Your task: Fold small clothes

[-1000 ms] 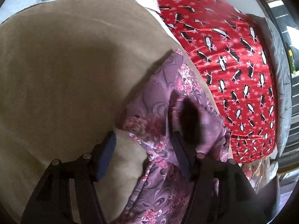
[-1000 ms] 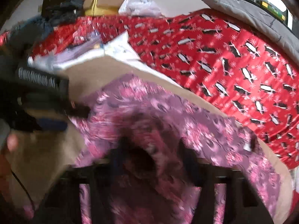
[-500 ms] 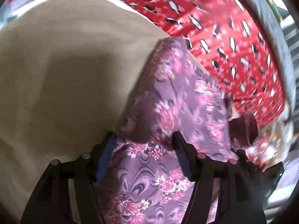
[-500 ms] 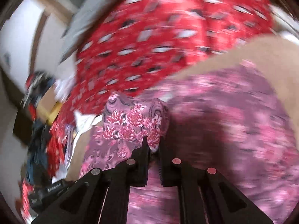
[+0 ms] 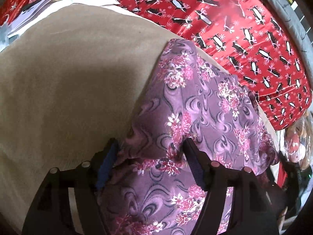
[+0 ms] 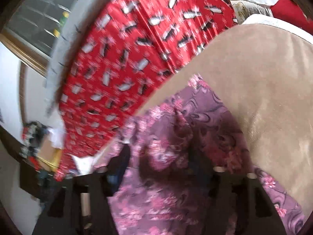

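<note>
A small purple garment (image 5: pixel 199 109) with pink flowers lies folded over itself on a tan pad (image 5: pixel 68 82). In the left wrist view my left gripper (image 5: pixel 150 148) is open, its fingers on either side of the fold's near edge. In the blurred right wrist view the same garment (image 6: pixel 185 137) lies on the tan pad (image 6: pixel 264 78); my right gripper (image 6: pixel 158 156) is open with the cloth bunched between the spread fingers.
A red cover with penguin print (image 5: pixel 234 29) spreads past the pad, also in the right wrist view (image 6: pixel 121 58). Papers (image 5: pixel 39 4) lie at the far left. A grey edge (image 5: pixel 299 19) and clutter (image 6: pixel 39 146) lie beyond.
My right gripper held a pinch of cloth half a second ago; now it is open and swung to the garment's other side. The left gripper stays open at the fold.
</note>
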Tool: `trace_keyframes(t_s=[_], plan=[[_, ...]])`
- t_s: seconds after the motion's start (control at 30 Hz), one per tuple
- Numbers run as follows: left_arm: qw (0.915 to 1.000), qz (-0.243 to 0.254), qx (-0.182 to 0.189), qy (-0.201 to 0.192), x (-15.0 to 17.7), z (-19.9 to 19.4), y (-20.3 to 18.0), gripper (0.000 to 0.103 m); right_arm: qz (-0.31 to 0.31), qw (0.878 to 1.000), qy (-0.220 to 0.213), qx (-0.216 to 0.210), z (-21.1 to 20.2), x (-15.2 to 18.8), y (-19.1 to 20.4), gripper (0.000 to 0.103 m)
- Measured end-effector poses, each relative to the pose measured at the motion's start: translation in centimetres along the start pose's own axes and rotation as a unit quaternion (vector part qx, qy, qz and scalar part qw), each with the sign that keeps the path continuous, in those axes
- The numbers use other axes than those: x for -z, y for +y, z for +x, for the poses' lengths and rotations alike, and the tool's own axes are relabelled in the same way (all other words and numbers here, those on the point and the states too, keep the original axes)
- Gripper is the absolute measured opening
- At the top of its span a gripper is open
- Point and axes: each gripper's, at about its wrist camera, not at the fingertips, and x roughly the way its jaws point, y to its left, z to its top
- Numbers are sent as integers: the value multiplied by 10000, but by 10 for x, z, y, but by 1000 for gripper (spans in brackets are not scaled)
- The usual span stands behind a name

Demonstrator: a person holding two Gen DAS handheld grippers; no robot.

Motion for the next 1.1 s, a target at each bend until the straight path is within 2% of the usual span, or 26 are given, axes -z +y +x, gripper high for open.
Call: trace_keyframes(t_s=[0.03, 0.1, 0.13, 0.23, 0.3, 0.33, 0.4, 0.43, 0.5, 0.53, 0.6, 0.67, 0.73, 0.77, 0.8, 0.83, 0.87, 1.0, 1.03, 1.1], plan=[[10000, 1, 15, -13, 0, -1, 0, 69, -45, 9998, 113, 130, 7, 0, 4, 68], [10000, -12, 52, -13, -1, -1, 1, 69, -258, 9993, 278, -27, 15, 1, 11, 22], [10000, -37, 83, 6, -1, -1, 3, 69, -391, 9985, 339, -166, 16, -1, 16, 9], [9998, -97, 156, 37, -3, -1, 6, 69, -539, 9975, -114, -448, -9, -13, 21, 6], [9998, -103, 151, 42, -3, 0, 6, 69, -422, 9980, -319, -343, -22, -18, 7, 6], [9999, -96, 134, 44, -2, 0, 6, 69, -358, 9990, -236, -148, -20, -17, -5, 6], [9999, -39, 71, 75, 0, -1, 5, 69, -237, 9982, 390, 391, 0, -13, -30, 6], [9999, -41, 54, 89, 2, -4, 6, 69, -137, 9963, 722, 449, 7, -9, -40, 5], [9999, -14, 88, -126, 11, -18, 3, 69, -122, 9979, 462, 437, -11, -6, -40, 16], [9996, 96, 69, -250, 15, -23, 0, 69, -281, 9977, 235, 579, -23, -6, -33, 16], [9976, 446, -116, -515, 21, -30, -14, 69, -691, 9963, -278, 428, -49, -4, -17, 17], [9946, 746, -444, -571, 26, -19, -24, 74, -1001, 9940, -334, 298, -57, 1, -6, 26], [9943, 871, -588, -195, 27, 3, -24, 74, -1292, 9905, 183, 434, -40, 8, -4, 29], [9929, 952, -715, -41, 28, 12, -24, 76, -1395, 9853, 708, 682, -21, 17, -9, 27], [9910, 1055, -821, -102, 29, 11, -26, 78, -1411, 9774, 1304, 884, -3, 26, -18, 25], [9905, 1090, -837, -51, 28, 7, -27, 77, -1446, 9763, 1347, 881, -1, 30, -20, 25], [9908, 1104, -779, 110, 28, 4, -28, 77, -1533, 9777, 1157, 850, -10, 30, -16, 27], [9860, 1330, -735, 685, 38, -14, -18, 77, -1721, 9624, 1845, 1011, -26, 34, -6, 29], [9840, 1351, -679, 946, 45, -20, -9, 77, -1788, 9579, 1958, 1101, -32, 35, -7, 35], [9808, 1342, -628, 1265, 59, -31, 11, 77, -1940, 9465, 2297, 1170, -55, 45, -14, 36]])
